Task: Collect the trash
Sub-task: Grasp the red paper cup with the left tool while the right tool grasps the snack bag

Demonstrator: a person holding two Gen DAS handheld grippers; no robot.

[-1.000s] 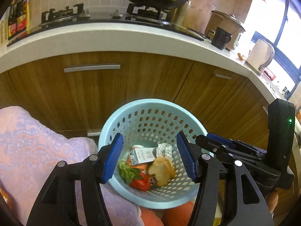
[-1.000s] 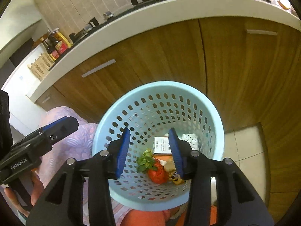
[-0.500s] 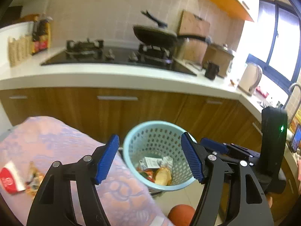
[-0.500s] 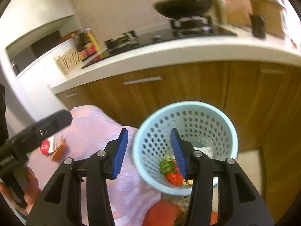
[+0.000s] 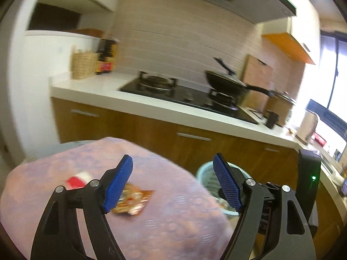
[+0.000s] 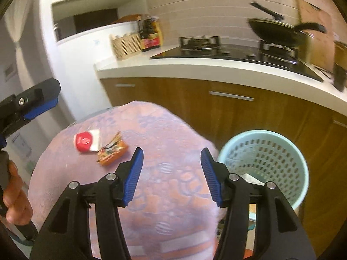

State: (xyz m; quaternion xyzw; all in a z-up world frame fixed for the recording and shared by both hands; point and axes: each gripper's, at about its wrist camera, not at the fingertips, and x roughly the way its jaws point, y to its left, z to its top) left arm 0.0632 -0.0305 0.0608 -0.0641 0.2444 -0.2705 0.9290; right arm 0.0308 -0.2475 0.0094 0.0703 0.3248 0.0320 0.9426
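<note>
left claw (image 5: 172, 183) opening, right claw (image 6: 171, 176) opening, empty

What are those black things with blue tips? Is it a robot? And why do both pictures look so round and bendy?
No robot here. A person holds two grabbing tools, one in each hand. Each tool has a small camera looking along its fingers, and the lens bends the picture. One picture is from the left claw, the other from the right claw. Both claws hold nothing, and their jaws are opening. On the table with the pink cloth lie two bits of trash: a red and white wrapper and an orange packet. Beside the table stands a light blue basket for the trash. Behind is a kitchen counter with a black pan.
</note>
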